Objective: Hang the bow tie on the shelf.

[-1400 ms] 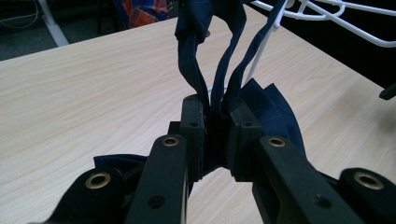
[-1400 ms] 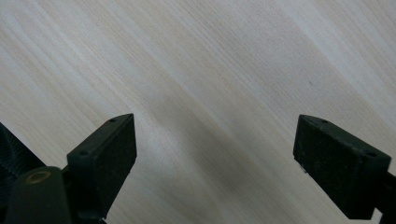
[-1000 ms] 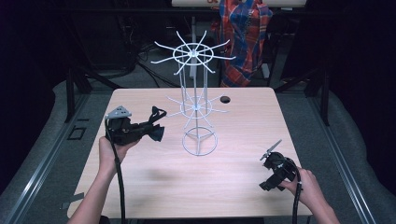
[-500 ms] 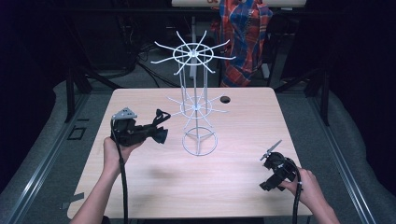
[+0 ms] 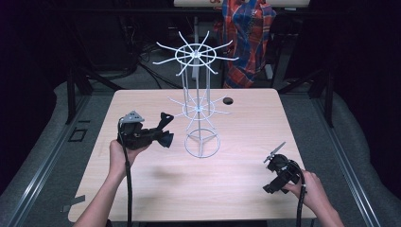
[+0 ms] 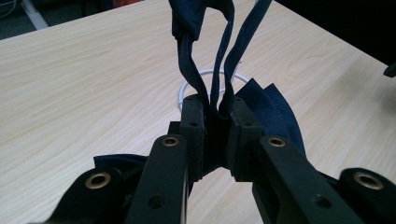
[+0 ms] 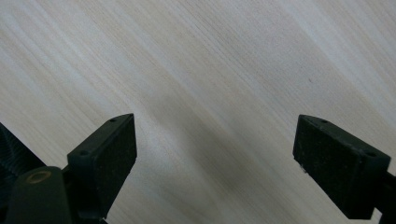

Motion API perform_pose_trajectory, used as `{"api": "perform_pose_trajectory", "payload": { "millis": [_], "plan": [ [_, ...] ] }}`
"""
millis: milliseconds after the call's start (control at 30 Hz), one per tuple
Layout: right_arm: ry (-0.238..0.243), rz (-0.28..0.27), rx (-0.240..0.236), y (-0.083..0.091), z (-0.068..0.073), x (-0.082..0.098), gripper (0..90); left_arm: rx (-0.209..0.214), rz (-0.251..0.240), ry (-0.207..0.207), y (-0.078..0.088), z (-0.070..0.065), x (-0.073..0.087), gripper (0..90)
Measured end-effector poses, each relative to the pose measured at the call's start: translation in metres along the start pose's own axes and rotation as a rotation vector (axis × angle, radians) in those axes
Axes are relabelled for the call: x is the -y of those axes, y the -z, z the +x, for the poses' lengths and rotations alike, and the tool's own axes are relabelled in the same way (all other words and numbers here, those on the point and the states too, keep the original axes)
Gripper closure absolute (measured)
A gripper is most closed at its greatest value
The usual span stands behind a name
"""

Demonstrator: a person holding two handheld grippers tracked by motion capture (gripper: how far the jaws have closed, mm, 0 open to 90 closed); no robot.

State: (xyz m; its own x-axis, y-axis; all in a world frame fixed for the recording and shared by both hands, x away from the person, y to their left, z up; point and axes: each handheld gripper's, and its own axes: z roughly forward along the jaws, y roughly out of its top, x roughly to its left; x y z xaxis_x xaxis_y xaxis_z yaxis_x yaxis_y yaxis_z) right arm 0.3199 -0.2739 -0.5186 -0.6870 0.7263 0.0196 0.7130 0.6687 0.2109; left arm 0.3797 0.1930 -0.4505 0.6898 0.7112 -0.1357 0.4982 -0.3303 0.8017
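Note:
A dark navy cloth [image 5: 165, 128] with looped straps is pinched in my left gripper [image 5: 162, 135], held above the table's left half, just left of the white wire rack [image 5: 196, 109]. In the left gripper view the jaws are shut on the cloth [image 6: 273, 109], its straps [image 6: 187, 51] rise past the fingertips of the left gripper [image 6: 217, 116], and the rack's base ring [image 6: 187, 86] lies behind. My right gripper [image 5: 271, 173] rests low at the table's front right. Its jaws stand wide apart over bare wood, so the right gripper [image 7: 215, 149] is open and empty.
The rack stands mid-table with two tiers of radiating hooks, the upper tier [image 5: 195, 53] well above the grippers. A small black round spot [image 5: 228, 100] sits on the wooden table [image 5: 246, 137] behind the rack. A person in a plaid shirt [image 5: 248, 33] stands beyond the far edge.
My left gripper has drifted a little to the right and nearer, toward the rack's base, with the cloth still in it. The right gripper has stayed put.

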Motion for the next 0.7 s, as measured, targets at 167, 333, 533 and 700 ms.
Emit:
{"api": "perform_pose_trajectory", "payload": {
  "millis": [167, 333, 533, 700],
  "plan": [
    [-0.001, -0.003, 0.0, 0.0, 0.0, 0.0, 13.4, -0.001, 0.002, -0.007, -0.006, -0.003, -0.002, 78.9],
    [0.004, 0.008, 0.005, 0.001, 0.0, 0.0, 13.4, 0.003, 0.003, -0.017, -0.011, -0.005, -0.004, 78.9],
    [0.004, 0.008, 0.005, 0.001, -0.001, 0.0, 13.4, 0.007, 0.006, -0.016, -0.015, -0.006, -0.006, 78.9],
    [0.005, 0.012, 0.007, 0.001, -0.001, 0.0, 13.6, 0.007, 0.009, -0.022, -0.018, -0.006, -0.007, 78.9]
  ]
}}
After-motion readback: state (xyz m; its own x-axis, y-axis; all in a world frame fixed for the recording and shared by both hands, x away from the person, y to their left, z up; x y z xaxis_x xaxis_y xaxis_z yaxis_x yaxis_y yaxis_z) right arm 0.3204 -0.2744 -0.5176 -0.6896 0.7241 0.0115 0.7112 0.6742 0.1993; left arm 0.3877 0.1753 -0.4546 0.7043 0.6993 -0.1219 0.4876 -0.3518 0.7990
